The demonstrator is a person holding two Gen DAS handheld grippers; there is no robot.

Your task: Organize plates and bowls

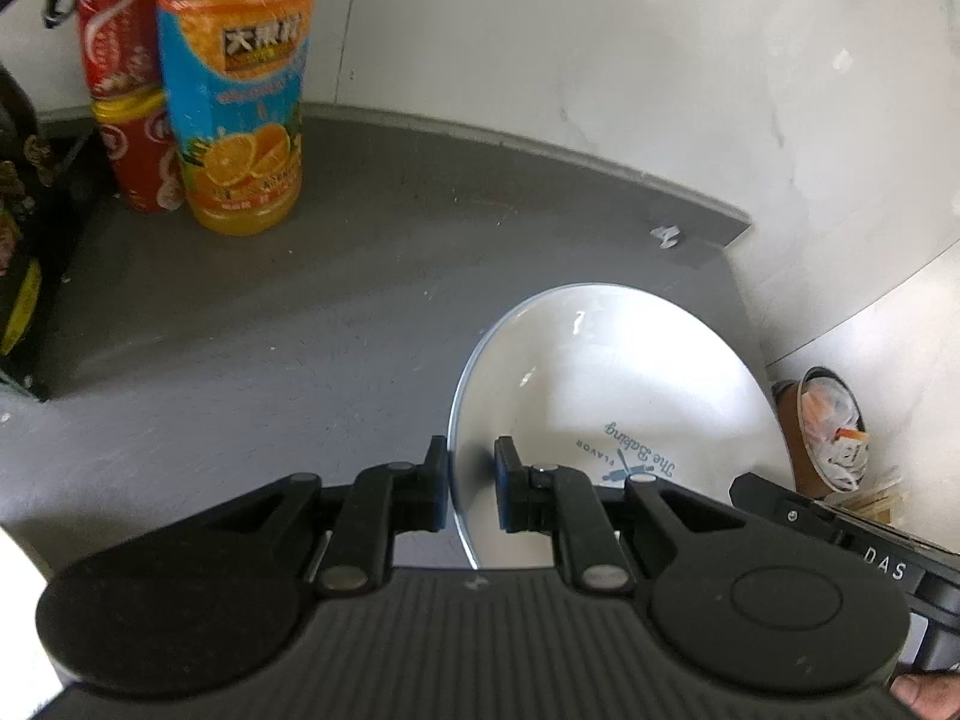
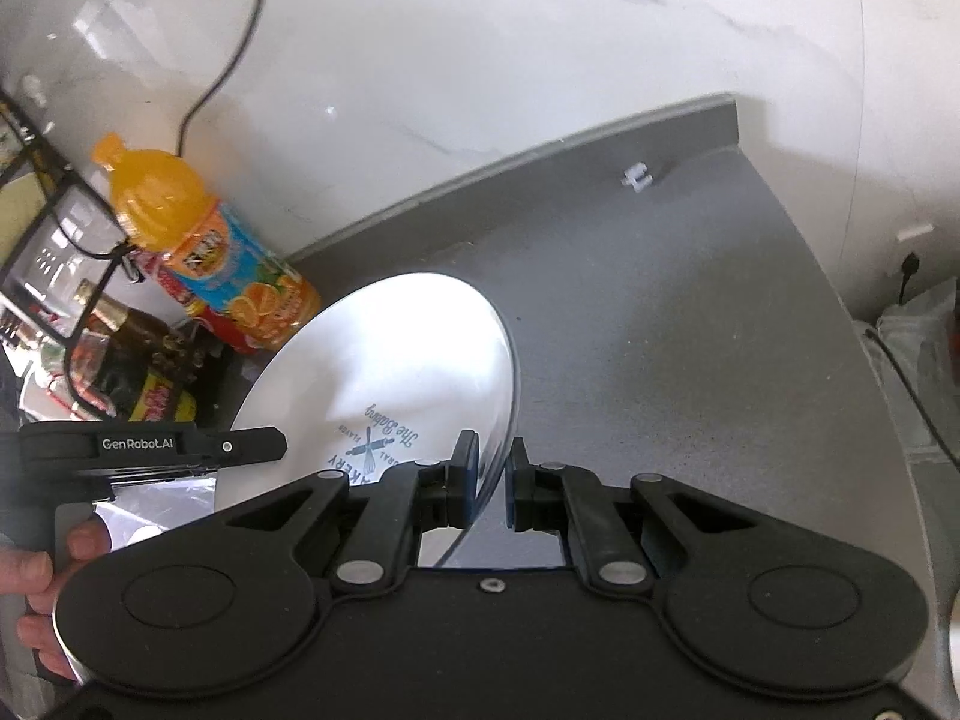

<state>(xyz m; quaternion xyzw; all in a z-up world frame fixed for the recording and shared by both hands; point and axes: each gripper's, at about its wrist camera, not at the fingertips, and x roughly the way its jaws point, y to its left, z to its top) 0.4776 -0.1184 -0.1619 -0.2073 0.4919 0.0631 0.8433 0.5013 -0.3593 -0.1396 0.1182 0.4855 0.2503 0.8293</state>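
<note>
Item: white plate point(image 1: 606, 372), printed bakery logo. Held by me between both tools, tilted above the grey worktop point(image 1: 300, 324) near its right end. My left gripper point(image 1: 472, 480) is clamped on the plate's left rim; my right gripper point(image 2: 493, 483) is clamped on the opposite rim. Also present: orange juice bottle point(image 1: 237, 96) and red cans point(image 1: 129, 114) in the worktop's back left corner by the wall.

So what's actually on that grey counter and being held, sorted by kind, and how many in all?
White plates: 1, the plate held at opposite rims by the left gripper and the right gripper
Orange juice bottles: 1
Red cans: 2, stacked
Small white scraps: 1
Total: 5
</note>
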